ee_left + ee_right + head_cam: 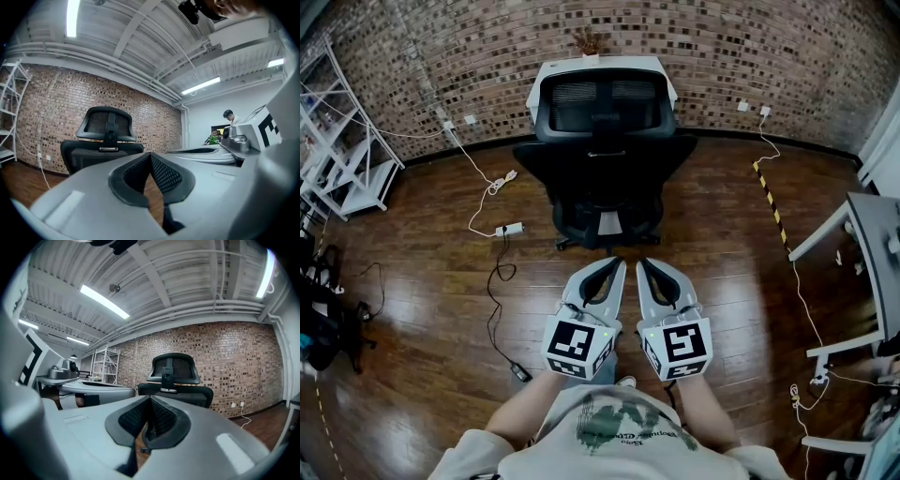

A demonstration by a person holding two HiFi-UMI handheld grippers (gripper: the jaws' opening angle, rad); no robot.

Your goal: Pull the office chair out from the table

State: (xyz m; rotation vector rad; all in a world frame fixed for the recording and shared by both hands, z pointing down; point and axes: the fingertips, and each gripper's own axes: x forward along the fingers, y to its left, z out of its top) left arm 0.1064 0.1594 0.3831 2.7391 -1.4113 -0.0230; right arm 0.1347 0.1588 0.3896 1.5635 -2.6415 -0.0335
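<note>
1. Two hand-held tools, the left tool (617, 266) and the right tool (643, 264), point level and side by side, close together, above a dark wooden floor (422, 309).
2. Both are clenched on nothing: each tool's own view shows its padded jaws meeting at the tip.
3. The black office chair (605, 141) stands straight ahead of both tools, well apart from them, with its backrest and headrest turned toward them.
4. Beyond the chair, a white tabletop (628, 64) sits against the brick wall (722, 47). The chair appears pushed right up to it, though the steep angle leaves that unclear.
5. Left of the left tool, a white power strip (510, 229) and its cables lie on the floor, and a white rack (356, 159) stands farther left.
</note>
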